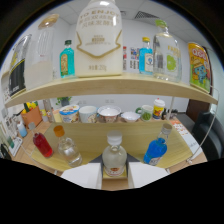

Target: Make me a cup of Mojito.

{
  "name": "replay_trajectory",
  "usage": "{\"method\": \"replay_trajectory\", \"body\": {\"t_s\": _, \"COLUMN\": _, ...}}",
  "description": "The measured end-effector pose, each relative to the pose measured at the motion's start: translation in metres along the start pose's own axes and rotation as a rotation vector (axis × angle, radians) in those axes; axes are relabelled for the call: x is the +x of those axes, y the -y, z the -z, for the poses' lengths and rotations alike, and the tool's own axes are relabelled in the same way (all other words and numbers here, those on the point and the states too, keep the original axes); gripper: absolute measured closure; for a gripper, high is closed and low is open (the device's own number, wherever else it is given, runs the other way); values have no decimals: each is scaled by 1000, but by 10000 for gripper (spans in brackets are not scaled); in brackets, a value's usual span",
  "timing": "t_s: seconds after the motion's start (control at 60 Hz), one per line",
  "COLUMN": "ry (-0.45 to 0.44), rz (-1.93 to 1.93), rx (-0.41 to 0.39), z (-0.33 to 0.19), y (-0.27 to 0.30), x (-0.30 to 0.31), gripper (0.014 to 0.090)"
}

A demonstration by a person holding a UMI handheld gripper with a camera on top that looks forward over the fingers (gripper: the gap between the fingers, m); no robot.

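A small clear bottle of cloudy white liquid (114,156) with a pale cap stands between my fingers, close in front of the camera. My gripper (114,176) is shut on its lower body: the white pads (84,176) lie against both its sides with no gap showing. Beyond the fingers, on the wooden counter (90,150), stand a red bottle (42,144), a clear bottle (70,152) with an orange-capped one (59,132) behind it, and a blue bottle (156,149).
A middle shelf holds several bowls and cups (108,114) and a green cup (146,112). The upper shelf board (112,85) carries a tall white bottle (98,40), a teal bottle (67,59), a blue bottle (146,56), a clear jug (167,55) and a yellow pack (199,65).
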Motion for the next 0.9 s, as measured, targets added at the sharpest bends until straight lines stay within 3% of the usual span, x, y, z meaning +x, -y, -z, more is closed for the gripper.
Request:
{"method": "replay_trajectory", "body": {"t_s": 0.3, "ry": -83, "rz": 17, "rx": 78, "z": 70, "y": 13, "x": 47, "gripper": 709}}
{"method": "replay_trajectory", "body": {"t_s": 0.667, "ry": -149, "rz": 82, "rx": -22, "z": 74, "y": -62, "x": 106, "gripper": 710}}
{"method": "replay_trajectory", "body": {"t_s": 0.8, "ry": -211, "rz": 347, "rx": -50, "z": 69, "y": -69, "x": 116, "gripper": 708}}
{"method": "replay_trajectory", "body": {"t_s": 0.9, "ry": -262, "rz": 640, "rx": -27, "z": 69, "y": -59, "x": 117, "gripper": 707}}
